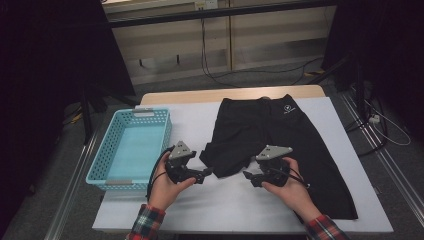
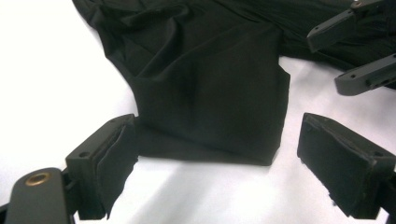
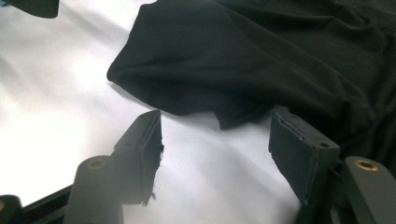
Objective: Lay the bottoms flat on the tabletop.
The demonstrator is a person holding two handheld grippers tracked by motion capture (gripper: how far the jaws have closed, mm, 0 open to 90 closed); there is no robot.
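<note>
A pair of black shorts (image 1: 280, 130) lies flat on the white table cover (image 1: 225, 205), waistband at the far side, with a small white logo on it. Its left leg is folded up into a bunched flap (image 2: 210, 93). My left gripper (image 1: 207, 174) stands open just short of that flap's hem, nothing between its pads (image 2: 345, 168). My right gripper (image 1: 248, 177) is open too, low over the cover, facing the flap's edge (image 3: 243, 60) from the other side. In the left gripper view the right gripper's jaws (image 2: 355, 51) show at the upper right.
An empty turquoise plastic basket (image 1: 100, 172) stands on the table's left part, close to the left hand. The table's near edge runs just behind both wrists. Black curtains, cables and a frame rail lie beyond the far edge.
</note>
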